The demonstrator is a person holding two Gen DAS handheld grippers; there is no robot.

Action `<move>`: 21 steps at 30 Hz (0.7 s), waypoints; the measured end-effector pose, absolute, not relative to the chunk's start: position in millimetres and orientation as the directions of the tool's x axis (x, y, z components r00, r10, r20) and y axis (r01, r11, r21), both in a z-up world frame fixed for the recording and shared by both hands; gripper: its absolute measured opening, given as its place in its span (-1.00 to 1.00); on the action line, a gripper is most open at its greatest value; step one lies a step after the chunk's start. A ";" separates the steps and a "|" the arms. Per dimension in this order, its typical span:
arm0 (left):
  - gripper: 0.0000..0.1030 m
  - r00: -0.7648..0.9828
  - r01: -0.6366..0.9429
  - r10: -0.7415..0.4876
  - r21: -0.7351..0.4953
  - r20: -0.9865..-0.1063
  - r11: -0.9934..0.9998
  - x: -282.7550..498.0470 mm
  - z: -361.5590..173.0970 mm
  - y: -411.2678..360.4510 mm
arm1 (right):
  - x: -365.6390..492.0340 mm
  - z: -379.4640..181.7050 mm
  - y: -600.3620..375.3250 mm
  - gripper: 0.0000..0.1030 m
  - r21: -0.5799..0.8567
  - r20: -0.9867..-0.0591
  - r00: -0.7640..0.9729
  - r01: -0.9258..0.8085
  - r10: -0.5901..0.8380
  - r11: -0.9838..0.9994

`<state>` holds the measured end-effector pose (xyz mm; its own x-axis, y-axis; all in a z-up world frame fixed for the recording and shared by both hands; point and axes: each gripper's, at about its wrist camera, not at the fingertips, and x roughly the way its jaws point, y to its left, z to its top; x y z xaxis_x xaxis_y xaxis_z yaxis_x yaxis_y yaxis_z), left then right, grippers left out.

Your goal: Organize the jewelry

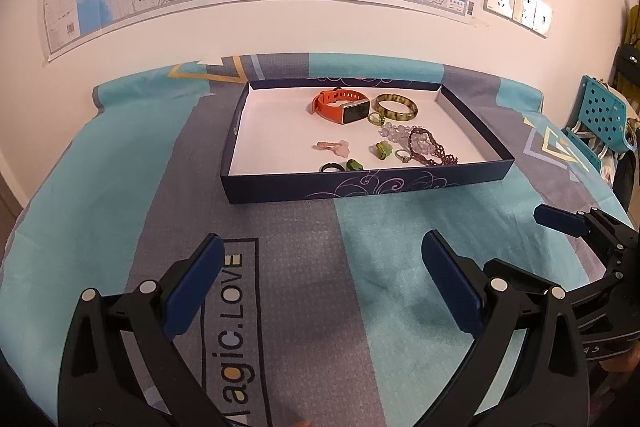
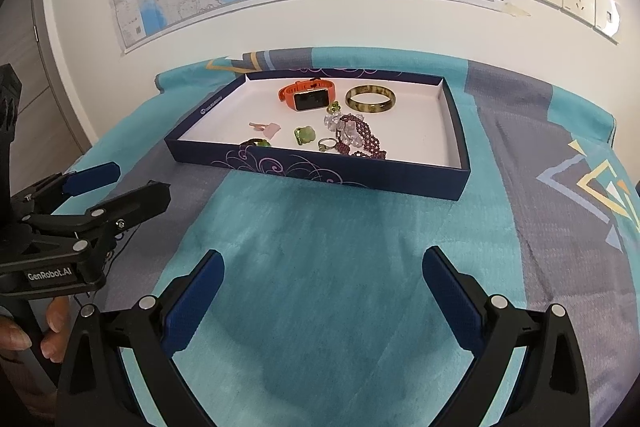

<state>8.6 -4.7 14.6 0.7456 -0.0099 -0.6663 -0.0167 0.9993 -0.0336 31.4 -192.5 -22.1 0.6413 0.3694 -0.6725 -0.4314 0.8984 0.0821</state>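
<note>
Cloth (image 1: 280, 307) reads "Magic.LOVE"; left gripper (image 2: 116, 183) body says "GenRobot.AI", seen only in right wrist view, w/ fingers (image 2: 24, 335) on its handle. Navy tray (image 1: 360, 185) sits mid-table, holding orange watch (image 1: 340, 105), green-brown bangle (image 1: 396, 106), maroon bead bracelet (image 1: 432, 147), rings. Both grippers, incl. right gripper (image 2: 322, 291), spread wide & empty, near tray's front.

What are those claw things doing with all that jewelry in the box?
A person is holding two claw grippers above a cloth-covered table. The left gripper and right gripper are both open and empty. All the jewelry lies in the dark blue box: an orange watch, a green bangle, a dark red beaded bracelet and some rings. Nothing is picked up right now.
</note>
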 end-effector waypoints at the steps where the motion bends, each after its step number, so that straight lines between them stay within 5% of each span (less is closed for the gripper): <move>1: 0.89 0.745 -0.017 -0.010 -0.033 -0.667 0.999 8.0 14.3 -5.2 | 30.8 -22.0 -192.5 0.86 0.082 -0.672 0.642 -0.431 0.369 0.899; 21: 0.89 0.738 -0.010 -0.013 -0.030 -0.675 0.999 2.6 10.8 -9.5 | 25.2 -23.4 -192.7 0.86 0.086 -0.679 0.633 -0.436 0.373 0.896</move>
<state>2.6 -9.5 10.8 0.7377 -0.0133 -0.6750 -0.0096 0.9995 -0.0302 25.2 -192.7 -23.4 0.6327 0.3731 -0.6786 -0.4361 0.8958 0.0860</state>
